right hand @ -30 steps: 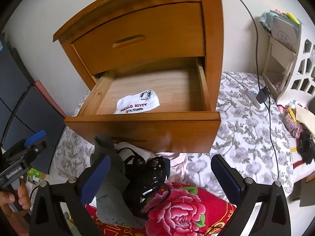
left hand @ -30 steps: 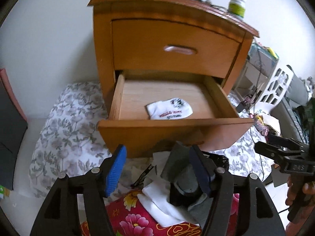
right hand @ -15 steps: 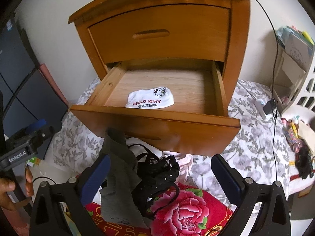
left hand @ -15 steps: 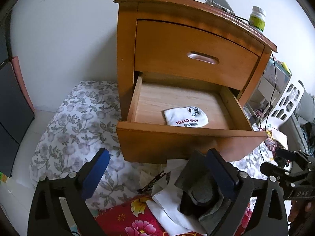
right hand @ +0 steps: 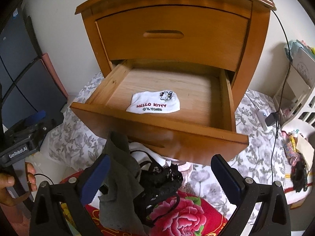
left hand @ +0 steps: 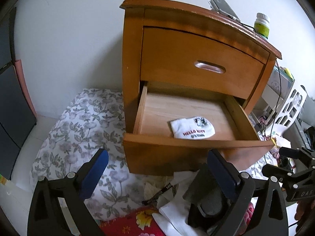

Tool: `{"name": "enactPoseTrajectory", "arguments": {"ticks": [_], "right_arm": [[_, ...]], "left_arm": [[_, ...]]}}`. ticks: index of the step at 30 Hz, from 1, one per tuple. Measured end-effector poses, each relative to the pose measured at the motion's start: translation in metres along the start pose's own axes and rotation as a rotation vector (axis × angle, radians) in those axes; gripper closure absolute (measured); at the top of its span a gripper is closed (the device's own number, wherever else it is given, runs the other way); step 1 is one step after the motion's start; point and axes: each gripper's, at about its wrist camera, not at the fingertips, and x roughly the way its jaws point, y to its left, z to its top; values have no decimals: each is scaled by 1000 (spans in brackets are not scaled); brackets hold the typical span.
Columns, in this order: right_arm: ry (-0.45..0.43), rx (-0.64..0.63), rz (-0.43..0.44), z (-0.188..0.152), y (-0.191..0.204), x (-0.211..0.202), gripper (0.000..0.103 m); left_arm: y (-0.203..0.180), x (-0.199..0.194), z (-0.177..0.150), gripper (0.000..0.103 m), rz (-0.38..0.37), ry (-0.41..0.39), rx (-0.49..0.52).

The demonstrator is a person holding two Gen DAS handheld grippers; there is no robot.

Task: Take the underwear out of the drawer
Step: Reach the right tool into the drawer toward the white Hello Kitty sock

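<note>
Both grippers hover before the open drawer (right hand: 157,122): left gripper (left hand: 157,175) jaws just spread, nothing between them; right gripper (right hand: 159,179) jaws wide, empty. One white underwear (right hand: 155,103) remains inside. Next move, likely: reach in and pinch the fabric.

White wall (left hand: 74,39), wooden nightstand (left hand: 133,59), floral bedding (left hand: 82,129), white lattice shelf (right hand: 303,90), daylight.

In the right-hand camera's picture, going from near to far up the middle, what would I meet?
Red floral cloth → black lace underwear → open drawer's front panel → white Hello Kitty garment → closed upper drawer.
</note>
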Motion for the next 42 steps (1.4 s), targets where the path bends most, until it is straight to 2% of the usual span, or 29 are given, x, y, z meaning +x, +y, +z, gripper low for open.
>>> {"name": "enactPoseTrajectory", "arguments": {"ticks": [4,9,25,33,42], "right_arm": [[-8,-7,-5,14,-2,4,0],[-6,-21,-14,32,-5,13,0],[14,-81,0,103,0,50,0],[195,-44,45,121,-3,108,0],[377,-43,3,129,1,174,2]], "left_arm": [[2,6,2,3,-2,-29,2],[6,18,3,3,-47,5,4],[8,43,0,3,-54,50,47],[15,51,-5,3,-52,92,37],[21,62,-10,3,-49,123,35]]}}
